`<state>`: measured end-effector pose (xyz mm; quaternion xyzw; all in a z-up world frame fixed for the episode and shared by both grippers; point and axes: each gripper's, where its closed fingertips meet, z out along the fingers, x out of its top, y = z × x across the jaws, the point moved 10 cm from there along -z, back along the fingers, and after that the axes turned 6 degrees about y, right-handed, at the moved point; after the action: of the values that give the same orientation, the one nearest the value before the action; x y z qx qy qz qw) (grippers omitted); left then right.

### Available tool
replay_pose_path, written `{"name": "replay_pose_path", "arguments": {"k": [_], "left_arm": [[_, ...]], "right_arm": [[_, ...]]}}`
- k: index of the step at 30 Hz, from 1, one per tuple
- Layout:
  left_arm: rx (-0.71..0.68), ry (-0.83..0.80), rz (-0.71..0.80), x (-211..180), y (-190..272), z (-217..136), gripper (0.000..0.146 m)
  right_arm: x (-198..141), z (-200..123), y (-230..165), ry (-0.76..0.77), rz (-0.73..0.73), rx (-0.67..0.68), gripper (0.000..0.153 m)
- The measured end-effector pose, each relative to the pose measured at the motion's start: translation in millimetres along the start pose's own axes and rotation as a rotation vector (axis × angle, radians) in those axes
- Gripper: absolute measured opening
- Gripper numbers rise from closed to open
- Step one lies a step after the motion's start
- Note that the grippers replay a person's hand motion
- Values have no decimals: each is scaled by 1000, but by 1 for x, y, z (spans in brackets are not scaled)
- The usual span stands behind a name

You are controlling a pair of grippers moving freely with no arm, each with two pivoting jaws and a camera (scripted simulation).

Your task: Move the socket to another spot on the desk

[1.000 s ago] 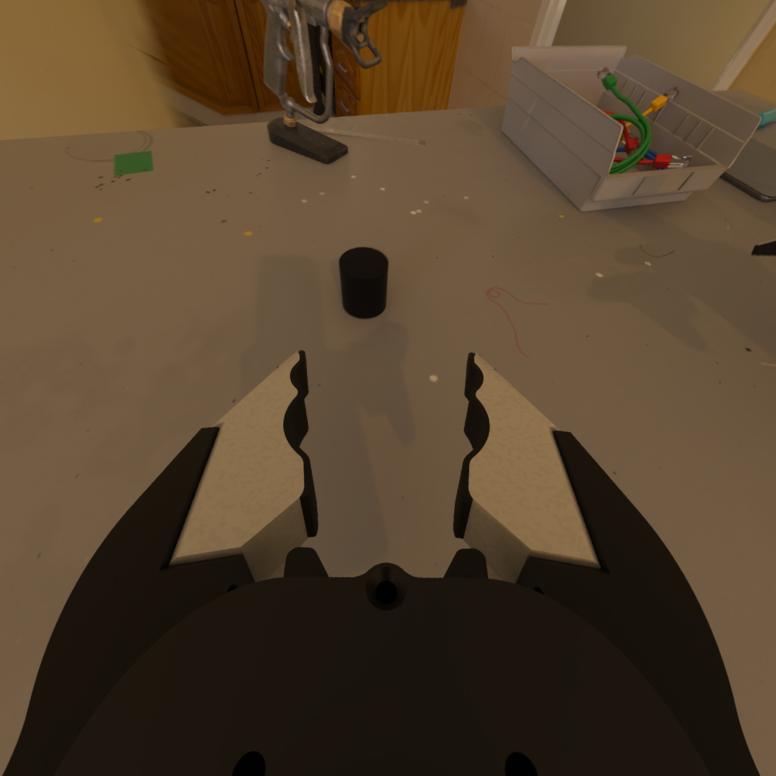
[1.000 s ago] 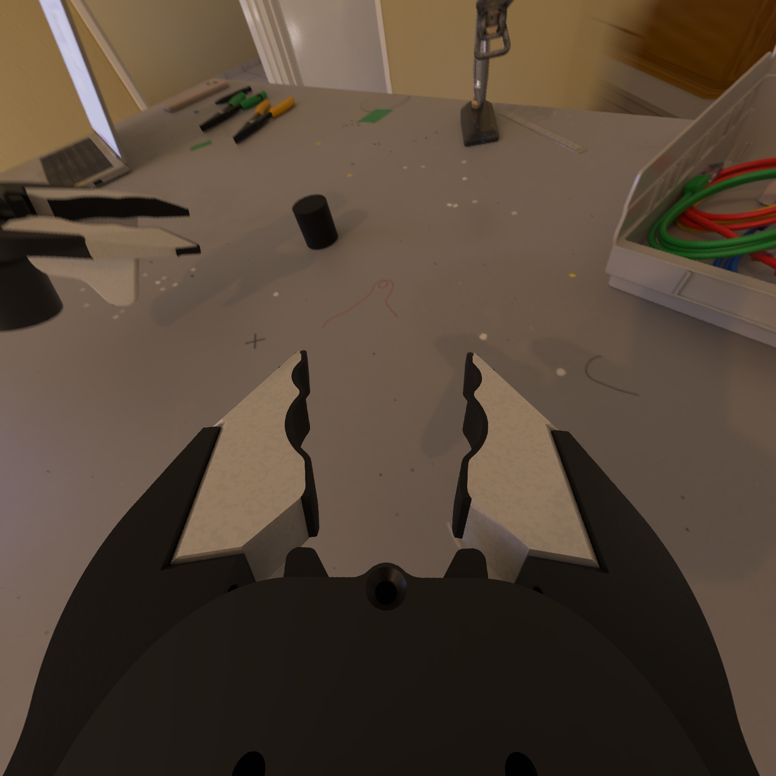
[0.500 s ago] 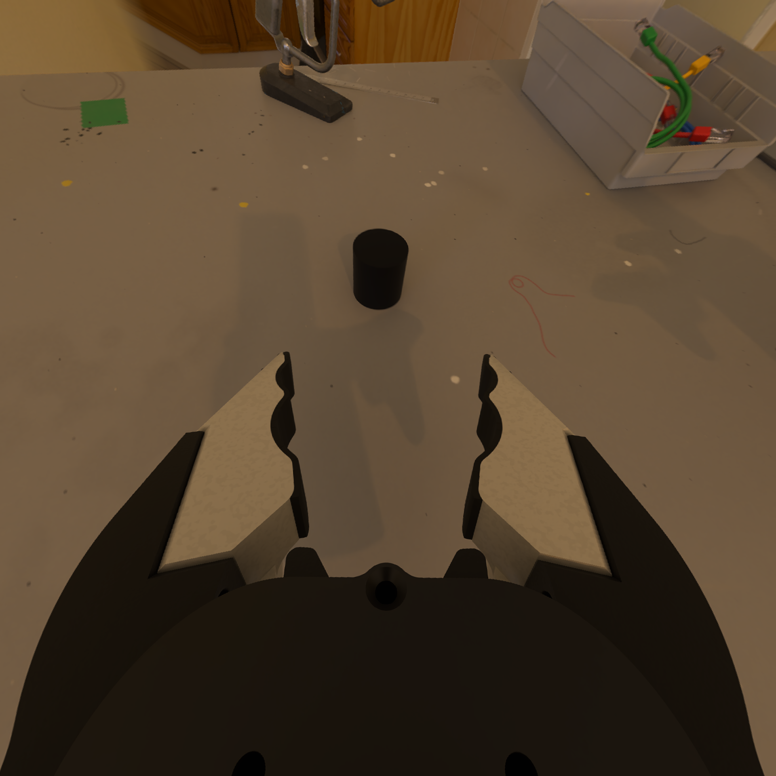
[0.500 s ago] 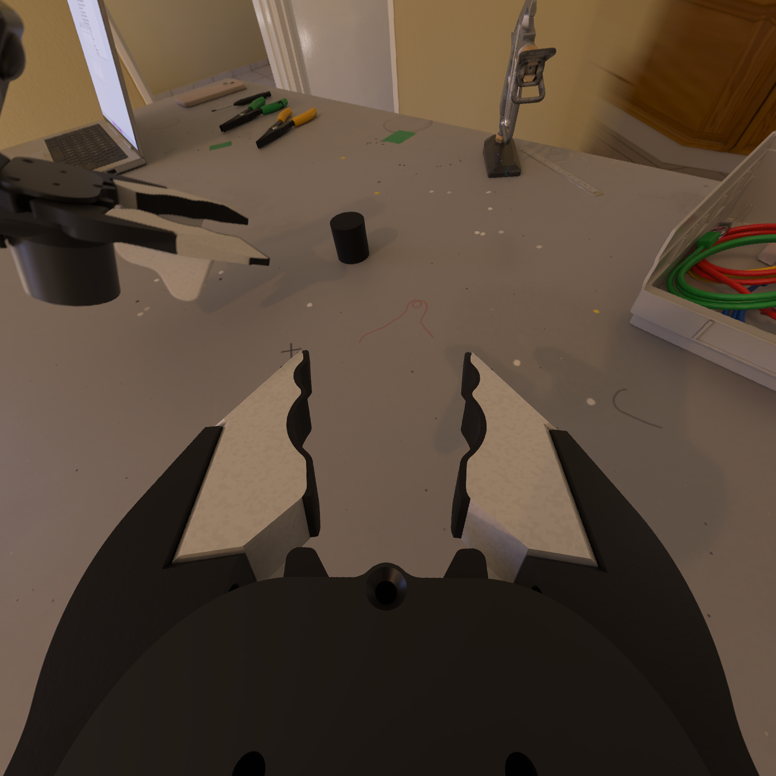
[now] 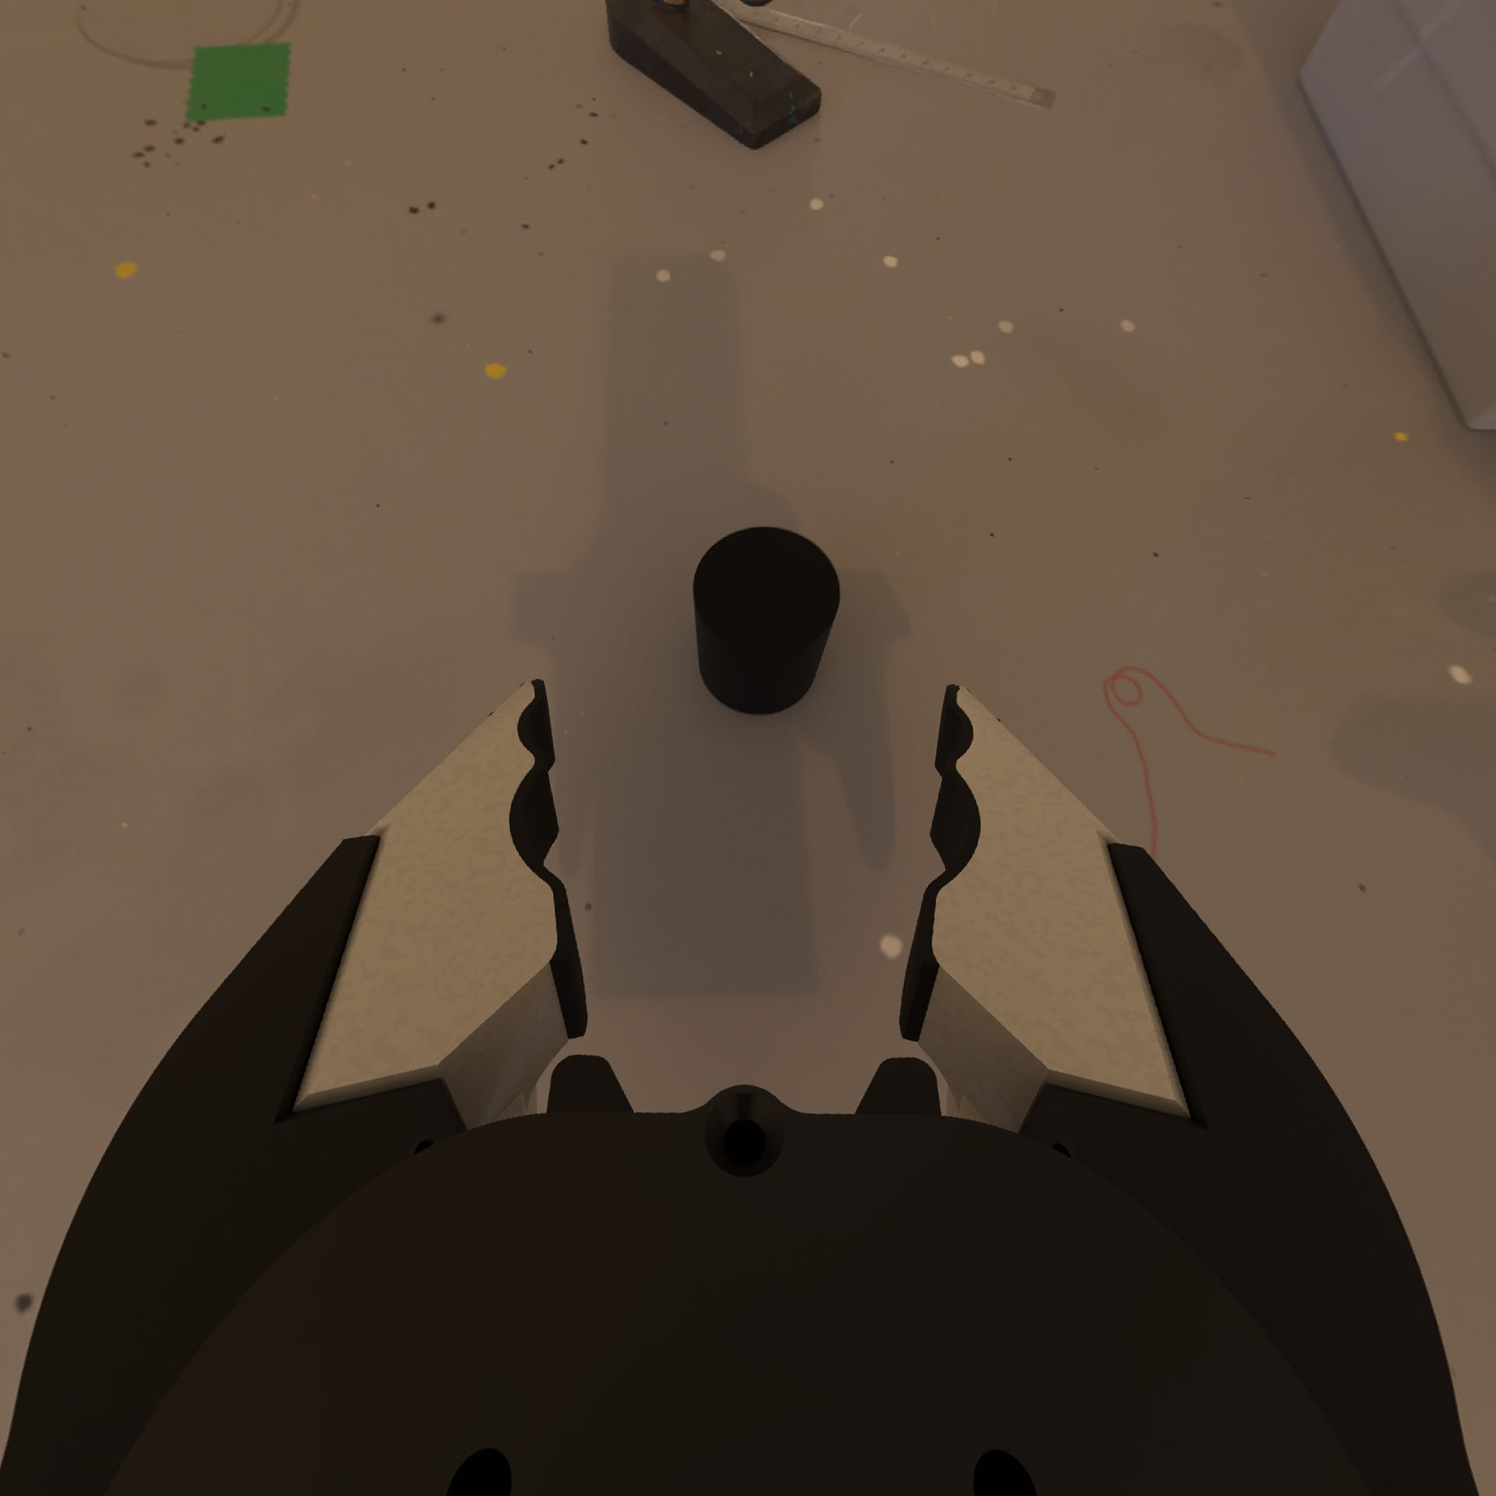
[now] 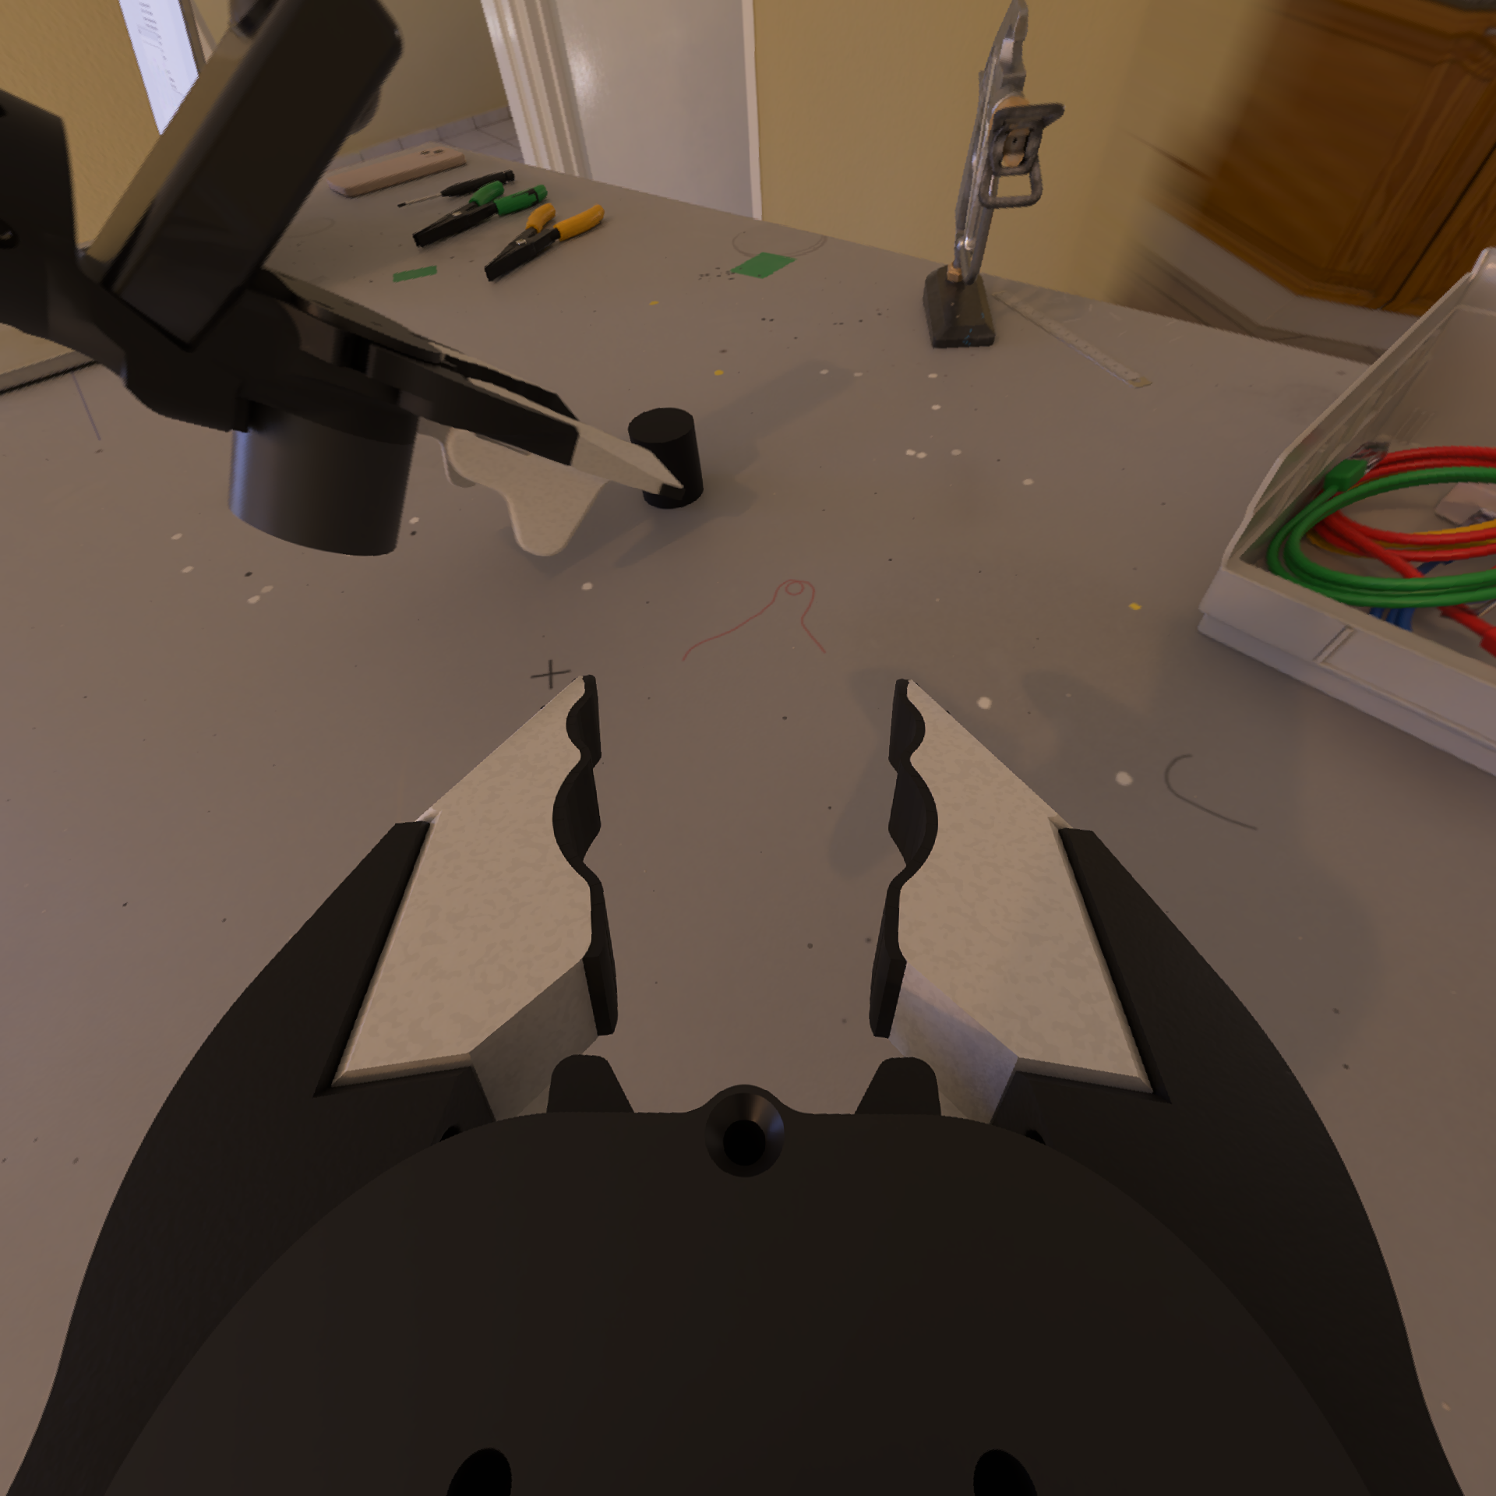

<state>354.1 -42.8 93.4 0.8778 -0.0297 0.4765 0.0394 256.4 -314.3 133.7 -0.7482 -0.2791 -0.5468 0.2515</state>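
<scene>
The desk (image 5: 324, 567) spreads in front of the left gripper (image 5: 745, 688), with bare surface open to both sides of it. Ahead and to the right of the tool stands a grey bin (image 5: 1408, 202); ahead, slightly left of centre, lies a dark wedge-shaped base (image 5: 712, 73) with a ruler (image 5: 898, 57) beside it. The left gripper's jaws stand wide apart and hold nothing. The socket (image 5: 765, 619), a black upright cylinder, stands just beyond the fingertips, centred on the gap and apart from both. The right gripper (image 6: 743, 688) hovers well away from the socket, its jaws moderately open and empty.

Risk, as a judgement: an off-centre advance could let one fingertip strike the socket and tip or roll it; a grip taken too high could let it slip. The desk's edges lie out of the left wrist view, so the safest room appears to be the bare area to the tool's left.
</scene>
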Motion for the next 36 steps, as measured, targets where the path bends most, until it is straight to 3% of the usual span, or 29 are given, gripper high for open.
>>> {"name": "replay_pose_path", "arguments": {"k": [7, 18, 20, 21, 36], "left_arm": [[113, -77, 55, 6, 13, 20, 90], [104, -97, 40, 10, 13, 29, 69], [92, -98, 30, 11, 12, 30, 42], [88, -97, 24, 11, 11, 30, 39], [14, -73, 19, 9, 5, 22, 39]], "right_arm": [[-8, 2, 5, -2, 37, 50, 72], [-13, 1, 11, 0, 89, 71, 72], [-13, 0, 12, 0, 89, 67, 72], [-13, 0, 12, 1, 88, 66, 72], [-14, 0, 12, -6, 87, 60, 71]]}}
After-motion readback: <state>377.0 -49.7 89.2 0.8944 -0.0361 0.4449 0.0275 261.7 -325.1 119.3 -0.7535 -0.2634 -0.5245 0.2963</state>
